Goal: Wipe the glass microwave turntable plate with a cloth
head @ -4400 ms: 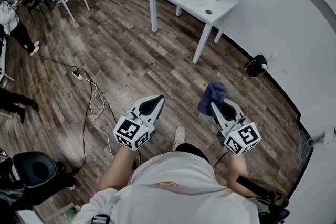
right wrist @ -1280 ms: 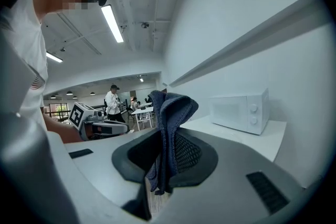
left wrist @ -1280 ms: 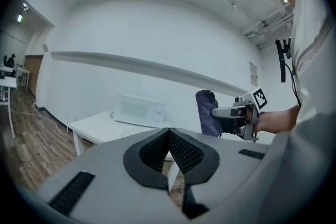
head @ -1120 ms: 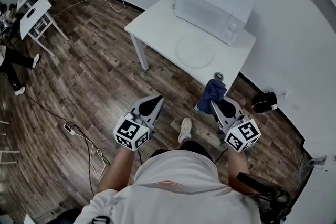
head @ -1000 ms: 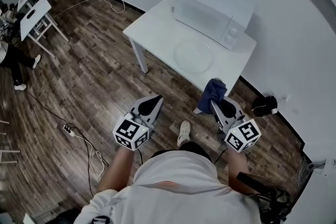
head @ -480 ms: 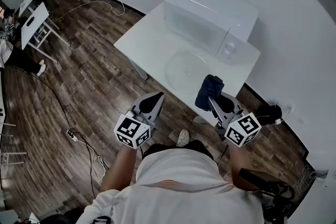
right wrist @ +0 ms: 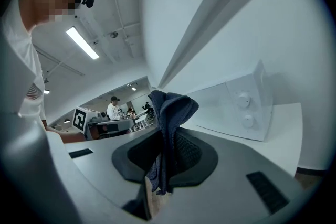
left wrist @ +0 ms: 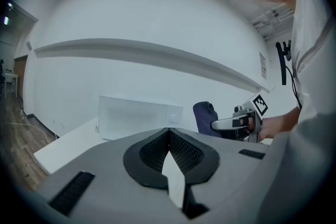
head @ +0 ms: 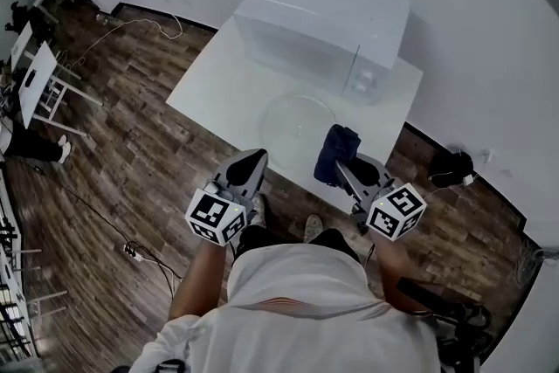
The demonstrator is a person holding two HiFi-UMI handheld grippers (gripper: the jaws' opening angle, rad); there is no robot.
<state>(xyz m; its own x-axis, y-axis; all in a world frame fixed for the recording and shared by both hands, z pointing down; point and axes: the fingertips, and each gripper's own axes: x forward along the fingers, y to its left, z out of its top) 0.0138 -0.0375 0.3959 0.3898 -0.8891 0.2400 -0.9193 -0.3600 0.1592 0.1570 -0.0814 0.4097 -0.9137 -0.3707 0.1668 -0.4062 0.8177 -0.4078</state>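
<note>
Dark blue cloth (head: 337, 149) pinched in the right tool (head: 342, 169), long axis running out along the jaws toward the microwave (head: 323, 13), glass turntable plate (head: 293, 120) flat on the table (head: 214, 92) — just left of the cloth, left tool (head: 251, 160) closed on nothing.

Plate (head: 297, 120): clear, glossy glass. Cloth (head: 336, 151): soft dark-blue fabric. Counter (head: 218, 92): smooth matt white. Floor (head: 131, 153): wood-grain planks. Jaws: ribbed black lining, matt grey plastic.

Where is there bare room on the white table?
Bare: the white table's left end, between the clear glass plate and its edge. Crowded: the back holds the white microwave; the dark blue cloth hangs over the right front.
</note>
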